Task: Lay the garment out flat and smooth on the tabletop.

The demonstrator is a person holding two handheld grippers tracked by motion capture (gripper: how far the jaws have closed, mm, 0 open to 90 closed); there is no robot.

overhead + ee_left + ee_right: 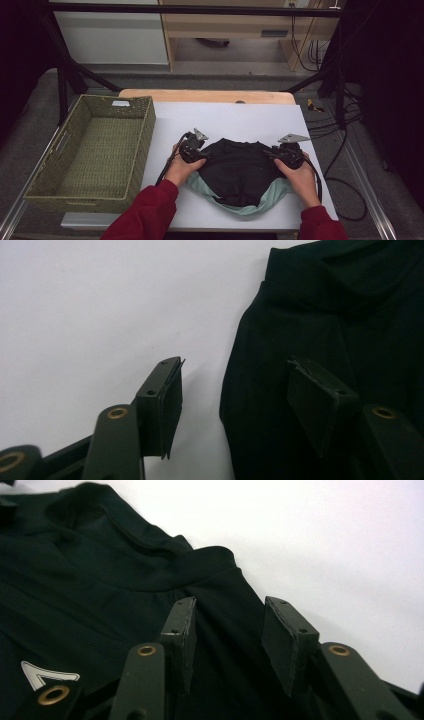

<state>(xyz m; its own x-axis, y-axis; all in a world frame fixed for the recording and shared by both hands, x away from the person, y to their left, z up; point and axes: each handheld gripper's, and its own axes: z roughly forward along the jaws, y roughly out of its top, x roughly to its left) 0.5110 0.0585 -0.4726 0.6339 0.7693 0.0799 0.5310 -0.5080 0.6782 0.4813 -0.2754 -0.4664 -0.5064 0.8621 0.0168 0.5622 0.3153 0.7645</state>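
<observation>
A black garment (237, 167) lies crumpled on the white sheet (235, 117), on top of a pale green garment (272, 195) that sticks out at its near edge. My left gripper (204, 155) is at the black garment's left edge. In the left gripper view the left gripper (235, 362) is open, one jaw over the bare sheet and the other over the black garment (320, 315). My right gripper (277, 154) is at the right edge. The right gripper (230, 601) is open, with a fold of the black garment (100, 580) between its jaws.
A green woven basket (145, 130) stands off the sheet's left side, with nothing in it. A wooden strip of table (205, 95) runs behind the sheet. Cables (345, 190) lie on the floor to the right. A white mark (47, 674) shows on the black fabric.
</observation>
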